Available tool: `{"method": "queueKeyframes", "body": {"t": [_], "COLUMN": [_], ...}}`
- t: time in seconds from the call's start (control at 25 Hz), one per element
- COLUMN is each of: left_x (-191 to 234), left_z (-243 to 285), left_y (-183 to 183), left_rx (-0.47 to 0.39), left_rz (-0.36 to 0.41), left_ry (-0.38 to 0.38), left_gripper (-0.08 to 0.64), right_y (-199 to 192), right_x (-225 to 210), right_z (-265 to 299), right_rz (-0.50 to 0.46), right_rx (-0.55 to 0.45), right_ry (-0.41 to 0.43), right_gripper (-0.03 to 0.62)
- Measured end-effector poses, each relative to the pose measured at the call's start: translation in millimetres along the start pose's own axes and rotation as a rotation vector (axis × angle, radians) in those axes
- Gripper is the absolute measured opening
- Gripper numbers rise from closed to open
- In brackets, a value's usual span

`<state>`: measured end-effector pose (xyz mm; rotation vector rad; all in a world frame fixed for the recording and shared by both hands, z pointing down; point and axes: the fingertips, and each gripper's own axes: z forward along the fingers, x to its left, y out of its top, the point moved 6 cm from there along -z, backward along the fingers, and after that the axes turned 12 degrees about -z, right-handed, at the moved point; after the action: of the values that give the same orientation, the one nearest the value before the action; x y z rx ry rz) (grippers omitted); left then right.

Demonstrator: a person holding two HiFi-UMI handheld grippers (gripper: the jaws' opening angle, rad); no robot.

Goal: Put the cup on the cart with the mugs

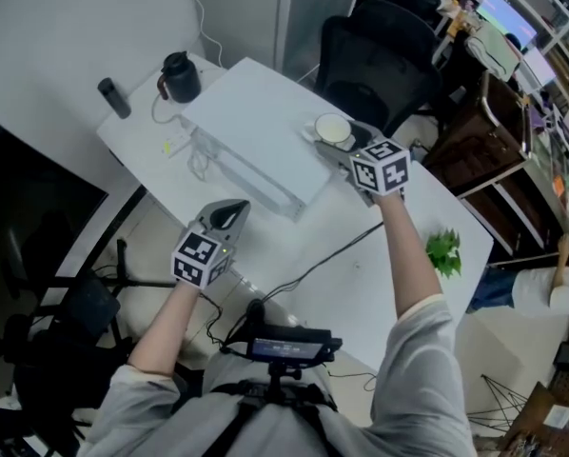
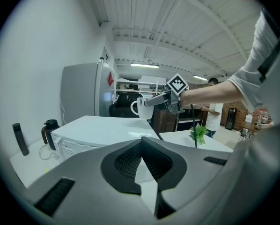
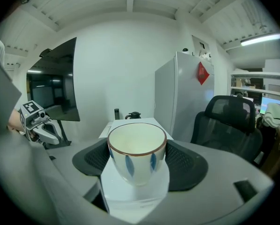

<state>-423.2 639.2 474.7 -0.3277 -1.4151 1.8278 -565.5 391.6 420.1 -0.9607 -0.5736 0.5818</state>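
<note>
Two grippers were held over a white table [image 1: 380, 284]. The right gripper [image 1: 342, 149] was clamped on the cup [image 3: 136, 149], which was white with blue leaf marks and a brown rim and was pinched upright by its sides between widely parted pads. The cup was held in the air over the far end of a white box [image 1: 256, 131], clear of its top. The left gripper [image 2: 141, 142] was held nearer the person, well apart from the cup, its jaws pressed together on nothing. A black jug [image 1: 180, 76] was seen at the table's far corner.
</note>
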Motion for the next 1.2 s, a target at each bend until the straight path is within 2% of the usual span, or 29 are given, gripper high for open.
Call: {"method": "queueKeyframes", "body": {"t": [0.24, 0.68, 0.96, 1.2], "left_x": [-15.8, -68.1, -145.5, -248.3], "left_z": [14.4, 45.5, 65.7, 71.8], "left_y": [5.4, -1.7, -18.2, -37.8], "left_rx": [0.006, 0.059, 0.111, 0.124], "left_rz": [0.026, 0.089, 0.158, 0.217], "left_ry": [-0.076, -0.285, -0.423, -0.525], "left_gripper": [0.000, 0.000, 0.000, 0.000], "right_y": [-7.9, -63.4, -118.0, -169.5], "right_x": [13.3, 55.1, 94.6, 133.8], "right_z": [-48.8, -163.5, -270.8, -379.3], "right_rz": [0.018, 0.139, 0.233, 0.299], "right_rx": [-0.033, -0.025, -0.028, -0.037], "right_ry": [-0.073, -0.289, -0.458, -0.586], "right_gripper": [0.377, 0.376, 0.376, 0.376]}}
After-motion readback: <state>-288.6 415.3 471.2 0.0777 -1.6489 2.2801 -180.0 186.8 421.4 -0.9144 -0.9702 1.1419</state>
